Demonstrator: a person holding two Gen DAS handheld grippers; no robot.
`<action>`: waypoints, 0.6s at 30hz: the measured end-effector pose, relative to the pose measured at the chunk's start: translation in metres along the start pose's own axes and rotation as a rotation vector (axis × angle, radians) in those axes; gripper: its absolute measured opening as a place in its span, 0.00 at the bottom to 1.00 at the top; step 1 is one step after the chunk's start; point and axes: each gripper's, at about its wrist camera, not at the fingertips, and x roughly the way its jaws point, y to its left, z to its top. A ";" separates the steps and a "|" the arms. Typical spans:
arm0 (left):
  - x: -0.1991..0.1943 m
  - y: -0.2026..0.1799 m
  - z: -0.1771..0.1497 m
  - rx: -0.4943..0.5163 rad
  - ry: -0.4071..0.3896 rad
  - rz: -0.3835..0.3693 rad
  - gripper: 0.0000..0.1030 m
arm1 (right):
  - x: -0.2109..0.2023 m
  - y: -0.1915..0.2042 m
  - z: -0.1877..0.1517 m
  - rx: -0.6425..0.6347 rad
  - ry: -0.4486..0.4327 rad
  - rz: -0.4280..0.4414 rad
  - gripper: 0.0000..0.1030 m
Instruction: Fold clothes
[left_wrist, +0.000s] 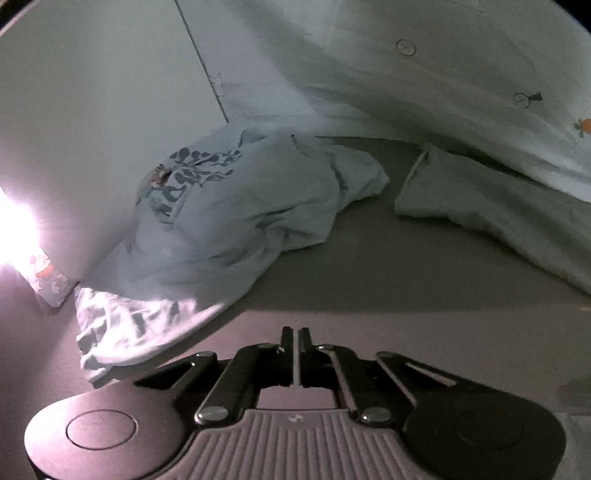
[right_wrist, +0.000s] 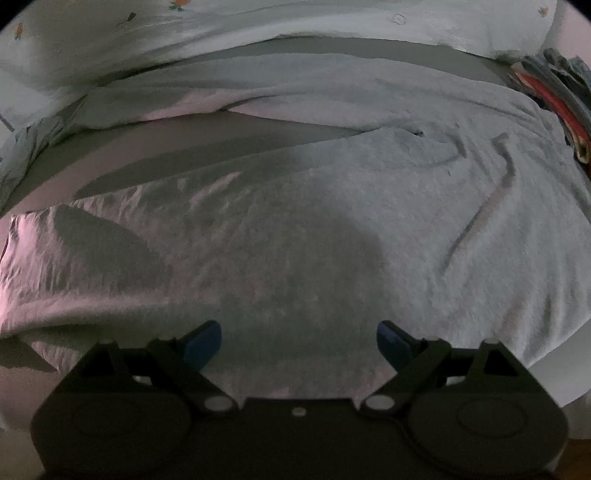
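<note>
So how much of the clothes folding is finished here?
Hardly started. Done: the pale garment looks spread mostly flat, though not yet folded. In hand: nothing; the right gripper hovers open above it, and the left gripper is shut on nothing. Left: folding that garment, then the crumpled printed heap by the wall.

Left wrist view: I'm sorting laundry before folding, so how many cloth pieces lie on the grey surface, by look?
Crumpled light blue garment with dark print: 1
Plain pale garment, partly laid out: 1
Patterned cloth in the glare at near left: 1
Total: 3
</note>
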 end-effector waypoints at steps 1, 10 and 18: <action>-0.008 0.006 -0.003 -0.005 -0.011 -0.013 0.30 | -0.001 0.000 -0.001 -0.008 0.000 0.000 0.89; -0.071 0.041 -0.101 0.039 0.134 -0.123 0.65 | -0.003 -0.026 -0.009 0.097 0.010 -0.013 0.90; -0.089 0.047 -0.160 -0.049 0.201 -0.169 0.72 | 0.002 -0.057 -0.021 0.244 0.054 0.012 0.90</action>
